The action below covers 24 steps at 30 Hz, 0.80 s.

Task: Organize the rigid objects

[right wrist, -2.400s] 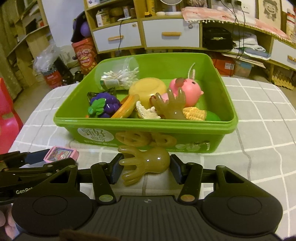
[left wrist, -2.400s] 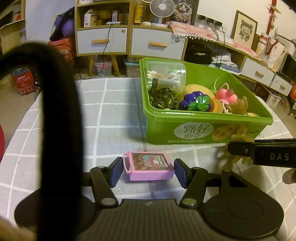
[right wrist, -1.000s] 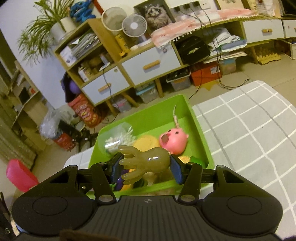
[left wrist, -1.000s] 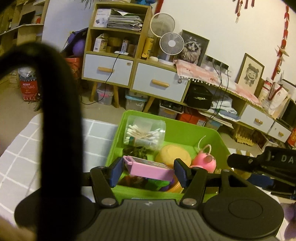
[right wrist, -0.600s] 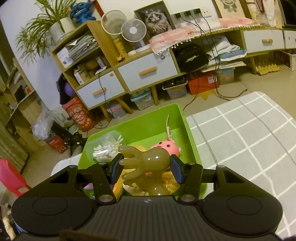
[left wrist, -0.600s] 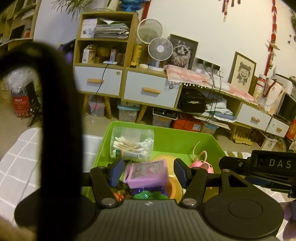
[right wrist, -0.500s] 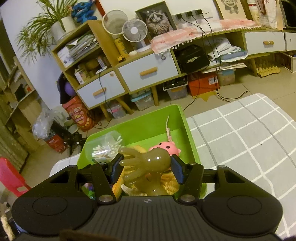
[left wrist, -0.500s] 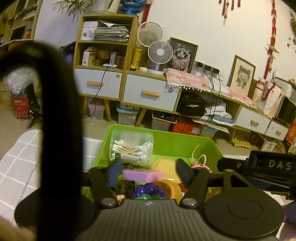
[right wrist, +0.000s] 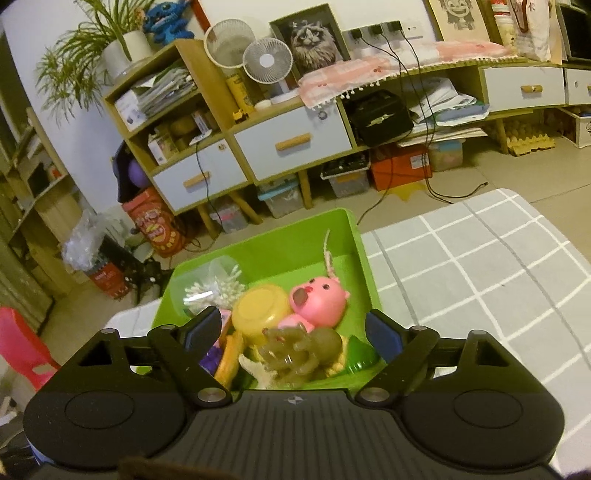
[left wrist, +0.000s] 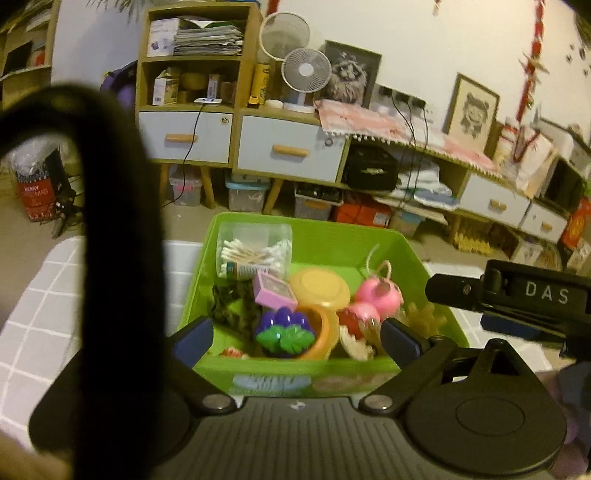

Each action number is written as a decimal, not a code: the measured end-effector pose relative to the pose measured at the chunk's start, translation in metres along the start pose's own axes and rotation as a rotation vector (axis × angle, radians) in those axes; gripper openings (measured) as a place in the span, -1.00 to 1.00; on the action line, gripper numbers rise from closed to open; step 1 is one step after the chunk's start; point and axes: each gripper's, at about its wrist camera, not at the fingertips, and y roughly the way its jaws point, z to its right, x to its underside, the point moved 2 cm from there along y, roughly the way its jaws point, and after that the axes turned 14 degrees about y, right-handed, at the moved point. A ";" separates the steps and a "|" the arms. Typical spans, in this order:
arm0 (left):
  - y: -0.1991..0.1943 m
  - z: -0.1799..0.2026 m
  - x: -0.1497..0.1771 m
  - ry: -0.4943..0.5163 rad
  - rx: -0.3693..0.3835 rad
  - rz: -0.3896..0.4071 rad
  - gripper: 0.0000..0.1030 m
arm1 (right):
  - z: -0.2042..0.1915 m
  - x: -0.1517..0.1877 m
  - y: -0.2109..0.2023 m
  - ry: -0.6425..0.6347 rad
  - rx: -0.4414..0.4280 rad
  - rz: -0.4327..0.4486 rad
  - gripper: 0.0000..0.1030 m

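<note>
Left wrist view only: right gripper body (left wrist: 517, 299) crossing at right, marked "DAS"; thick black cable (left wrist: 114, 258) blocking the left side; red bag (left wrist: 35, 192) on floor, "BERRY CHRISTMAS". Right wrist view only: potted plant (right wrist: 92, 51), blue plush (right wrist: 166, 22) on the shelf, red plastic stool (right wrist: 18, 343) at left.

Both grippers hover above the green bin's (left wrist: 321, 236) near rim, pointing down into it. Left gripper (left wrist: 295, 338) jaws spread wide, nothing between them. Right gripper (right wrist: 291, 332) also spread wide, empty.

Pink card box (left wrist: 275, 291) lies tilted in the bin, between cotton swab tub (left wrist: 255, 251) and yellow lid (left wrist: 319, 286), above toy grapes (left wrist: 282, 328). Amber hand toy (right wrist: 299, 350) sits in the bin's near side, below the pink pig toy (right wrist: 319, 297). Bin front label blurred, unreadable.
</note>
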 end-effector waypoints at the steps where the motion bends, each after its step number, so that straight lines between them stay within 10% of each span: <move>1: -0.005 0.001 0.001 0.012 -0.001 -0.003 0.44 | 0.000 0.002 -0.004 -0.012 0.008 -0.004 0.69; 24: -0.103 0.005 0.031 0.021 -0.008 -0.257 0.53 | -0.014 0.055 -0.091 -0.155 0.130 -0.108 0.95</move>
